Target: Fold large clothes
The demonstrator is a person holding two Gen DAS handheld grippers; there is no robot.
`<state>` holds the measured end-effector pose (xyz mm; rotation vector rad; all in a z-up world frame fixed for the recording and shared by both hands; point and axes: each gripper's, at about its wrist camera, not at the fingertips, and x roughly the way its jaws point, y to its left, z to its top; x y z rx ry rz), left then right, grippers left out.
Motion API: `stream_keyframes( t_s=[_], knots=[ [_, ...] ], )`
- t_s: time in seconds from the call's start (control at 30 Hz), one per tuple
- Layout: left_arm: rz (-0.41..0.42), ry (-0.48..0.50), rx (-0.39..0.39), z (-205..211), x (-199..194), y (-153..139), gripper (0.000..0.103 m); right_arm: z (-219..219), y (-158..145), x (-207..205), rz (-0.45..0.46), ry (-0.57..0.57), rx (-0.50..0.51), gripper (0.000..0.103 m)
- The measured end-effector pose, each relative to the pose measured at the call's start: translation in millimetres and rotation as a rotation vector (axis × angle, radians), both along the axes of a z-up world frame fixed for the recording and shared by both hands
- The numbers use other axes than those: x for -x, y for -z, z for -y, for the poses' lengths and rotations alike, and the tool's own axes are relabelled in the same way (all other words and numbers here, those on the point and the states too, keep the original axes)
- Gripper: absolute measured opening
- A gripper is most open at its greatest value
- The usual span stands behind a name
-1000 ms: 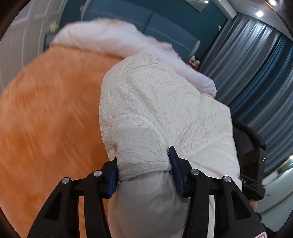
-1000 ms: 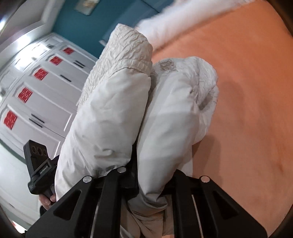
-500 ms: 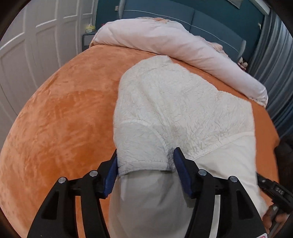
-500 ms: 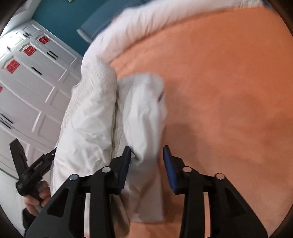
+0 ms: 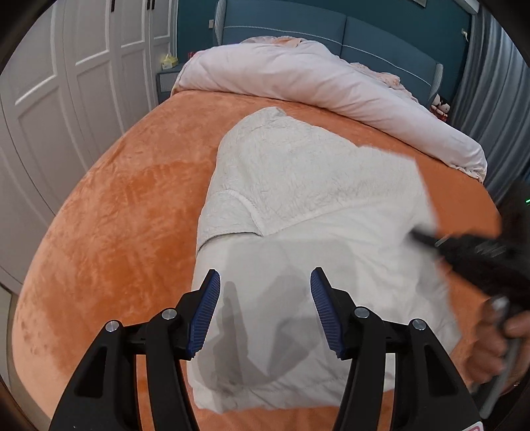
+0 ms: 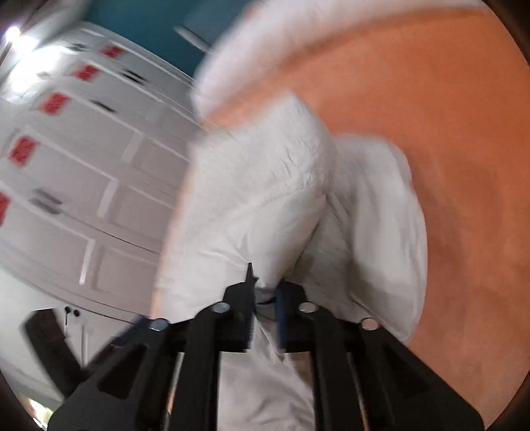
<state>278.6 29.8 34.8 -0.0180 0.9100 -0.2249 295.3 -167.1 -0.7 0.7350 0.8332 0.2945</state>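
The left claw (image 5: 265, 308) hangs above the near end of the garment with its blue-padded jaws spread; they are easing inward a little, and though the cloth lies below the gap, the pads press on nothing. The right claw (image 6: 265, 298) has its jaws pinched tight on a fold of the cream-white padded jacket (image 5: 311, 212), the cloth bunching up just ahead of its tips.

The jacket lies folded on the orange plush bed cover (image 5: 116, 212). Its far part has a crinkled, quilted surface, and its near part is smooth white fabric; a curved seam runs between the two. Seen from the right wrist, the right side of the garment is gathered into soft rolls and lifted slightly from the cover where the claw grips it. That view is blurred.

From the left wrist view the right claw shows as a dark, smeared shape at the right edge, touching the jacket's right side, with the person's hand (image 5: 497, 344) around its handle.

Beyond the jacket a pale pink duvet (image 5: 314, 83) lies rolled across the head of the bed, before a teal padded headboard (image 5: 364, 30). White panelled wardrobe doors (image 5: 66, 83) stand to the left, and grey-blue curtains (image 5: 497, 83) hang on the right.
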Motion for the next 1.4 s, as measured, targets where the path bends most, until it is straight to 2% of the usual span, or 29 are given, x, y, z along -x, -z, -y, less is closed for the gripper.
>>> stream_keyframes(
  t_s=[0.03, 0.13, 0.2, 0.27, 0.33, 0.43, 0.53, 0.6, 0.63, 0.7, 0.73, 0.77, 0.8, 0.83, 0.87, 0.93, 1.03, 1.13, 1.17, 1.23, 1.33, 1.4],
  knots=[
    [0.001, 0.001, -0.003, 1, 2, 0, 0.055, 3, -22, 14, 0.076, 0.002, -0.008, 0.003],
    [-0.014, -0.002, -0.022, 3, 5, 9, 0.057, 10, -42, 40, 0.143, 0.068, 0.069, 0.003],
    [-0.036, -0.005, -0.027, 7, 4, 20, 0.06, 13, -16, 39, 0.049, 0.11, 0.197, 0.003],
    [-0.058, -0.011, -0.018, 9, 3, 29, 0.065, 12, 35, 24, -0.107, 0.08, 0.212, 0.004],
    [-0.065, -0.021, -0.032, 12, 4, 35, 0.067, 0, 56, 19, -0.15, 0.055, 0.296, 0.006],
    [-0.063, -0.046, -0.075, 13, 5, 37, 0.067, -14, 32, 20, -0.171, 0.068, 0.4, 0.008],
    [-0.063, -0.061, -0.096, 10, 5, 37, 0.067, -21, -20, 42, -0.1, 0.121, 0.487, 0.011],
    [-0.064, -0.07, -0.095, 8, 6, 35, 0.067, -30, -46, 63, -0.046, 0.109, 0.548, 0.011],
    [-0.068, -0.071, -0.092, 7, 6, 35, 0.067, -38, -52, 69, -0.031, 0.076, 0.55, 0.01],
    [-0.07, -0.078, -0.092, 7, 8, 36, 0.067, -53, -41, 69, -0.061, -0.016, 0.541, 0.009],
    [-0.069, -0.081, -0.094, 7, 10, 36, 0.067, -57, -25, 68, -0.104, -0.048, 0.548, 0.008],
    [-0.068, -0.081, -0.098, 8, 12, 37, 0.067, -61, 6, 65, -0.187, -0.076, 0.56, 0.008],
    [-0.073, -0.076, -0.099, 9, 13, 38, 0.067, -63, 27, 61, -0.249, -0.088, 0.563, 0.0],
    [-0.085, -0.066, -0.097, 10, 15, 39, 0.067, -60, 56, 64, -0.322, -0.1, 0.552, 0.0],
    [-0.088, -0.062, -0.098, 11, 17, 39, 0.067, -59, 62, 68, -0.343, -0.096, 0.537, 0.0],
    [-0.074, -0.062, -0.121, 9, 21, 37, 0.067, -55, 50, 76, -0.338, -0.086, 0.501, 0.001],
    [-0.054, -0.072, -0.148, 5, 25, 34, 0.067, -44, -14, 83, -0.192, -0.021, 0.488, 0.003],
    [-0.073, -0.087, -0.125, 0, 21, 35, 0.067, -35, -66, 61, -0.072, 0.036, 0.518, 0.004],
    [-0.076, -0.09, -0.123, 0, 20, 35, 0.067, -31, -82, 40, -0.041, 0.053, 0.526, 0.004],
    [-0.075, -0.093, -0.132, 2, 21, 35, 0.067, -26, -94, 9, -0.018, 0.086, 0.566, 0.004],
    [-0.075, -0.087, -0.143, 4, 20, 35, 0.067, -23, -81, -41, -0.069, 0.095, 0.591, 0.004],
    [-0.079, -0.08, -0.141, 3, 18, 36, 0.067, -23, -48, -65, -0.168, 0.088, 0.63, 0.003]
  ],
)
